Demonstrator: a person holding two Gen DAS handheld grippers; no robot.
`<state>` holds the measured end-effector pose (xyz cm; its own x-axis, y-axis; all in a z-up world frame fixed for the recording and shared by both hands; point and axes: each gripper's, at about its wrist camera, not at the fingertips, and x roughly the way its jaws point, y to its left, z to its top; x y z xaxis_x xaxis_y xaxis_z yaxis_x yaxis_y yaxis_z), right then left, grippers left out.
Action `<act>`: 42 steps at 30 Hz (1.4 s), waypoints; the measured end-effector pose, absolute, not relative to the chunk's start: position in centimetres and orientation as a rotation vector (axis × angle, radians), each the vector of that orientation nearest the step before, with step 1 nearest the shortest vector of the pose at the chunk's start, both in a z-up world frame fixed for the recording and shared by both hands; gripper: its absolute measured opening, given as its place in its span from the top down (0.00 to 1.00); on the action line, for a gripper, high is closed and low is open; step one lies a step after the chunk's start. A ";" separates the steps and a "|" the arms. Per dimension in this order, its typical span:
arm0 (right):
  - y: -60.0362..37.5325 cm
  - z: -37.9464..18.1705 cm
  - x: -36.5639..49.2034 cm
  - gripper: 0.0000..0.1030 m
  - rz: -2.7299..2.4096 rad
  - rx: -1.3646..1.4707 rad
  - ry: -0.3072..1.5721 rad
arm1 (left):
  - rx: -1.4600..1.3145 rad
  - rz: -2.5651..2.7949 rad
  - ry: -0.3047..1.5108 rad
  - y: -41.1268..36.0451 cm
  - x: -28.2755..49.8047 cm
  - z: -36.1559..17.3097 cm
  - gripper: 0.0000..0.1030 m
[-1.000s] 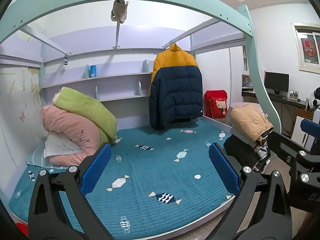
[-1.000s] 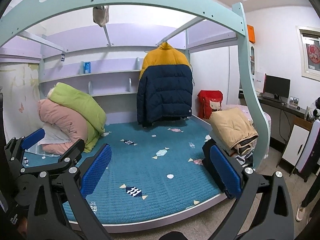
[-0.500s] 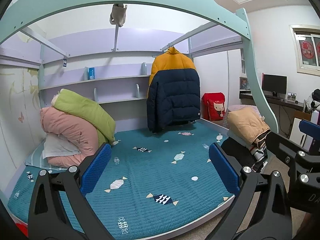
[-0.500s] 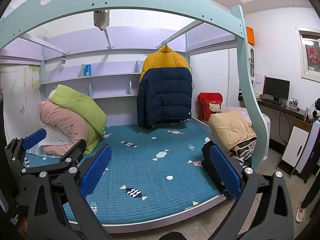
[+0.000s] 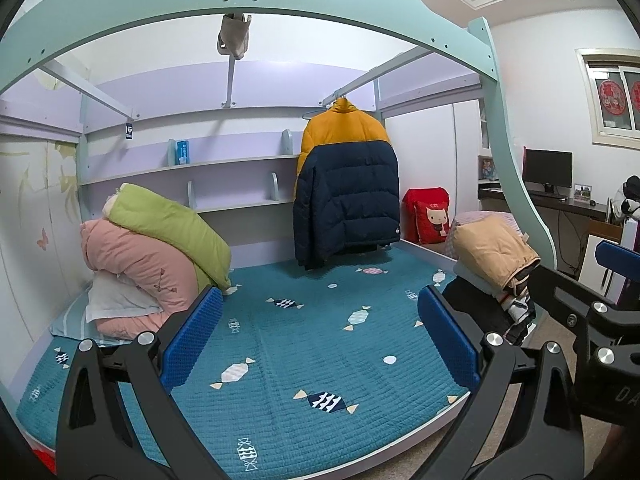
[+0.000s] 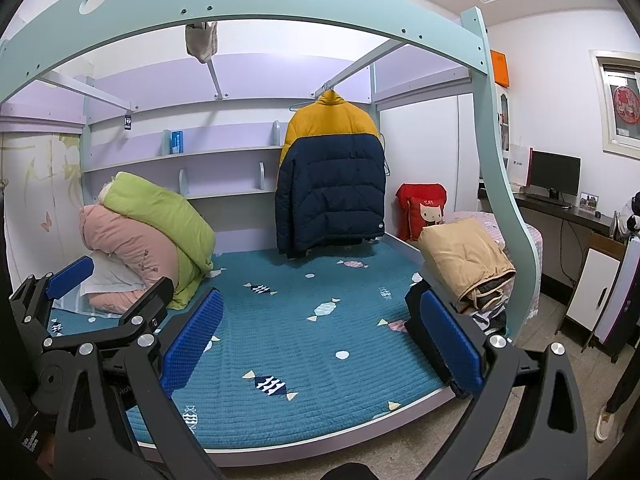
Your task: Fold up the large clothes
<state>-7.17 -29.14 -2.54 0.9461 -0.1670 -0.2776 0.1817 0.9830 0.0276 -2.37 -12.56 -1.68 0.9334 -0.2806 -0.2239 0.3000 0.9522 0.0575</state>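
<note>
Both the left gripper (image 5: pixel 320 336) and the right gripper (image 6: pixel 322 336) hover over the front edge of the bed (image 5: pixel 280 360) with fingers spread apart, holding nothing. The yellow-and-navy puffer jacket (image 5: pixel 346 184) hangs on a hanger near the bed's far edge, and a folded tan garment (image 6: pixel 466 260) tops a pile at its right edge.

- Puffy quilted hanging jacket (image 5: pixel 346 184): mustard yellow on top, navy blue below.
- Quilted bed cover (image 5: pixel 280 360): teal, dotted with white, pink and navy candy shapes.
- Rolled duvets: lime green (image 5: pixel 168 224) over pale pink (image 5: pixel 132 264).
- Square cushion (image 6: pixel 424 210): red, cartoon cat face.
- Folded padded garment (image 6: pixel 464 260): tan.
</note>
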 end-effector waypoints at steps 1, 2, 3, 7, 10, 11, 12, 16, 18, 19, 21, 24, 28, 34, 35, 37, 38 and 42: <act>-29.2 -2.5 -7.2 0.07 -0.178 0.052 0.277 | 0.091 -0.298 0.216 -12.6 -2.4 -1.7 0.05; -29.2 -2.5 -7.2 0.07 -0.179 0.052 0.277 | 0.091 -0.298 0.216 -12.6 -2.5 -1.7 0.05; -29.2 -2.5 -7.2 0.07 -0.178 0.052 0.277 | 0.091 -0.298 0.215 -12.6 -2.5 -1.7 0.05; -29.2 -2.5 -7.0 0.07 -0.179 0.054 0.279 | 0.097 -0.296 0.214 -12.8 -2.6 -1.7 0.05; -29.2 -2.5 -7.1 0.07 -0.178 0.058 0.279 | 0.099 -0.297 0.211 -13.0 -2.6 -1.6 0.05; -29.2 -2.5 -7.1 0.07 -0.179 0.056 0.279 | 0.100 -0.298 0.212 -13.1 -2.6 -1.6 0.05; -29.2 -2.5 -7.1 0.07 -0.179 0.056 0.279 | 0.099 -0.297 0.212 -13.0 -2.6 -1.7 0.05; -29.3 -2.5 -7.1 0.07 -0.177 0.058 0.279 | 0.099 -0.296 0.211 -13.1 -2.7 -1.7 0.05; -29.3 -2.5 -7.1 0.07 -0.177 0.057 0.279 | 0.100 -0.293 0.211 -13.2 -2.7 -1.6 0.05; -29.3 -2.5 -7.1 0.07 -0.177 0.059 0.280 | 0.099 -0.295 0.211 -13.1 -2.7 -1.7 0.05; -29.3 -2.5 -7.1 0.07 -0.178 0.058 0.280 | 0.098 -0.295 0.212 -13.1 -2.7 -1.7 0.05; -29.3 -2.7 -7.2 0.07 -0.180 0.062 0.281 | 0.099 -0.297 0.211 -13.1 -2.7 -1.7 0.05; -29.3 -2.8 -7.2 0.07 -0.182 0.060 0.280 | 0.099 -0.298 0.213 -13.3 -2.7 -1.7 0.05; -29.3 -2.8 -7.3 0.07 -0.182 0.063 0.281 | 0.099 -0.299 0.213 -13.3 -2.7 -1.8 0.05; -29.3 -2.8 -7.3 0.07 -0.182 0.062 0.281 | 0.099 -0.300 0.213 -13.4 -2.8 -1.8 0.05; -29.3 -2.8 -7.3 0.07 -0.182 0.063 0.280 | 0.100 -0.299 0.212 -13.4 -2.8 -1.7 0.05; -29.3 -2.8 -7.3 0.07 -0.182 0.063 0.281 | 0.100 -0.298 0.212 -13.4 -2.8 -1.8 0.05; -29.4 -2.8 -7.3 0.07 -0.182 0.065 0.281 | 0.101 -0.301 0.212 -13.5 -2.7 -1.8 0.05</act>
<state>-7.35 -29.39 -2.80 0.9443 -0.1697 -0.2819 0.1878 0.9815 0.0381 -2.74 -13.52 -1.79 0.9329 -0.2837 -0.2221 0.3047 0.9501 0.0665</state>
